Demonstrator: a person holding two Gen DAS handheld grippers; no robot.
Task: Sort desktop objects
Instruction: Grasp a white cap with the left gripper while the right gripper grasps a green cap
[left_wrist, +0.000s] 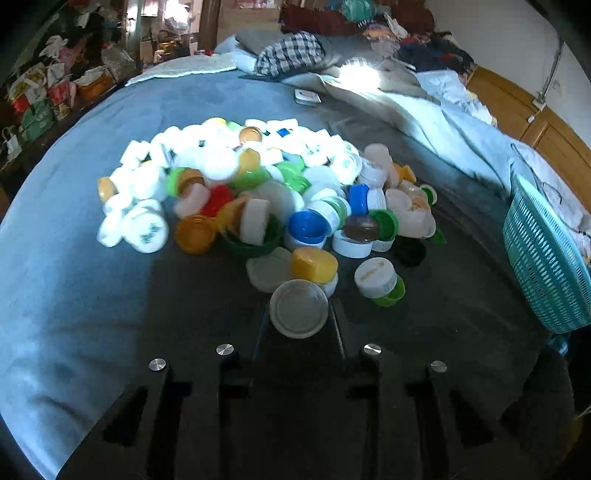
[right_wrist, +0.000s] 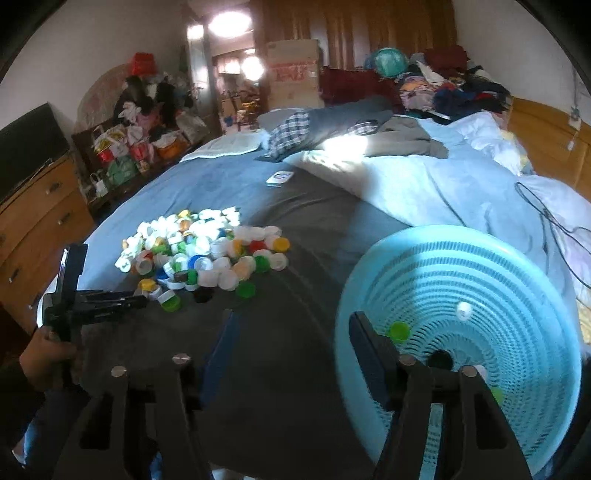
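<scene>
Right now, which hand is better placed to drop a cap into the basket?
Left: its gripper is shut on a white cap and can carry it to the basket. The right gripper is open, empty.

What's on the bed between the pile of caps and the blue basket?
Nothing: in the right wrist view, only bare grey blanket separates the caps from the basket.

No writing can be read: the green marks on the white caps (left_wrist: 146, 230) and the red print on the cardboard box (right_wrist: 293, 72) are too blurred.
</scene>
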